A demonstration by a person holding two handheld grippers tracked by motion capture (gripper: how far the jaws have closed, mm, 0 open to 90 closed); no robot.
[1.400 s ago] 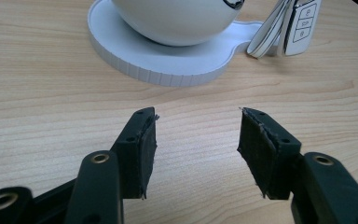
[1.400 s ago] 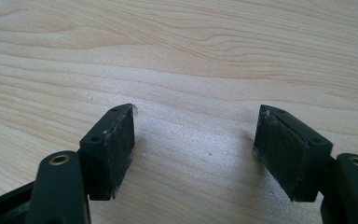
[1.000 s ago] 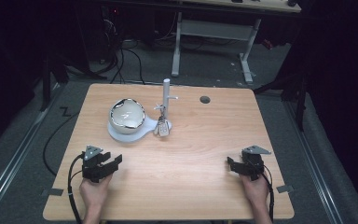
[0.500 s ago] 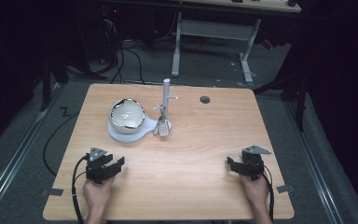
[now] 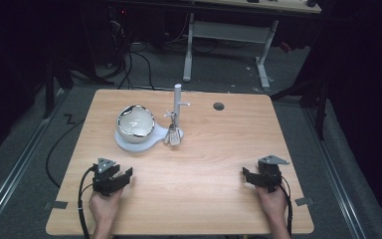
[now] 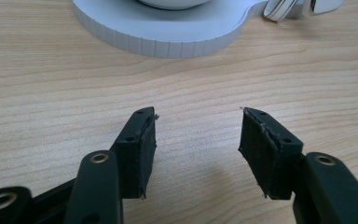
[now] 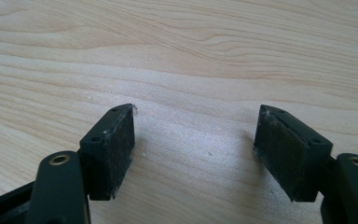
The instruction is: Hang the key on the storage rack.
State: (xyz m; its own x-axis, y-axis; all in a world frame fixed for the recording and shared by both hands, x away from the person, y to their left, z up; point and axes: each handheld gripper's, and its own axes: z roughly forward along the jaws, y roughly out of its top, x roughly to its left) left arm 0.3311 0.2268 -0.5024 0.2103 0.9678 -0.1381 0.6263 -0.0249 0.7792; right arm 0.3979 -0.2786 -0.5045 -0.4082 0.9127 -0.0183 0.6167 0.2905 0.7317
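Both hand-held grippers, left [image 5: 122,177] and right [image 5: 251,177], gape empty near a shiny bowl [image 5: 136,122] on its white base [image 5: 129,144].

Dim room, grey floor [image 5: 219,74] with loose cables [image 5: 139,64], white-legged desk [image 5: 229,30] behind — wooden table [image 5: 204,164] lit.

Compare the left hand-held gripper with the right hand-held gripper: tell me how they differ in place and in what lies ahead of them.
The left hand-held gripper sits near the table's front-left edge; the right hand-held gripper sits near its front-right edge. The left gripper view has the white base of the shiny bowl just ahead of the jaws; the right gripper view has bare wooden table ahead. Both are open, empty and held low over the table.
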